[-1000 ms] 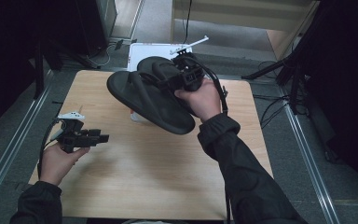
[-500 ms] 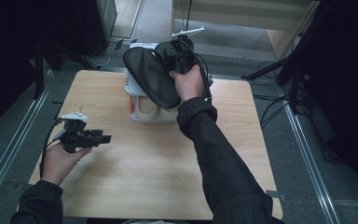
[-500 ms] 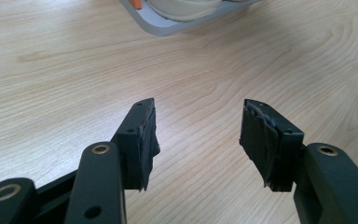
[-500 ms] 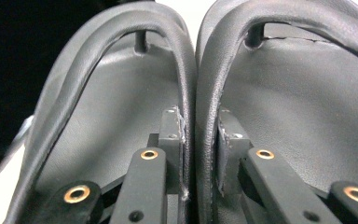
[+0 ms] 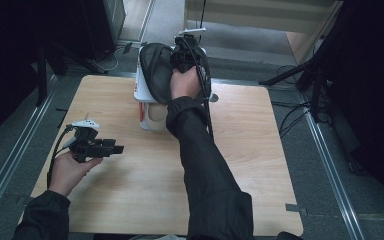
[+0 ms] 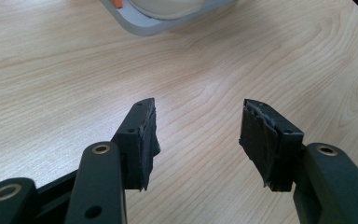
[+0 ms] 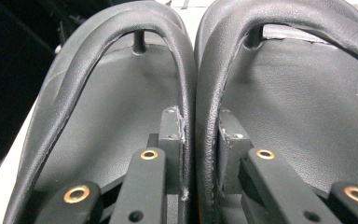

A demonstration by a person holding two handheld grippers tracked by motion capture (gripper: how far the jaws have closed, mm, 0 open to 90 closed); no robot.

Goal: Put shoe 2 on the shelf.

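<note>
Right claw [image 5: 184, 54]: pinching pair of black sandals [image 7: 191, 93], now carried beyond table [image 5: 260, 150] far edge.
Left claw [image 6: 196, 135]: spread, empty.

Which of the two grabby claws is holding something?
The right gripper, up at the table's far edge: its fingers pinch the straps of two black flip-flops. The left gripper is open, empty.

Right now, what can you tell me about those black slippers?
The black slippers are a pair of flip-flops with smooth, leathery-looking soles and curved thong straps. The right gripper pinches their inner edges together between its jaws, one slipper on each side. It holds them up, tilted on edge, over the white box at the table's far edge.
</note>
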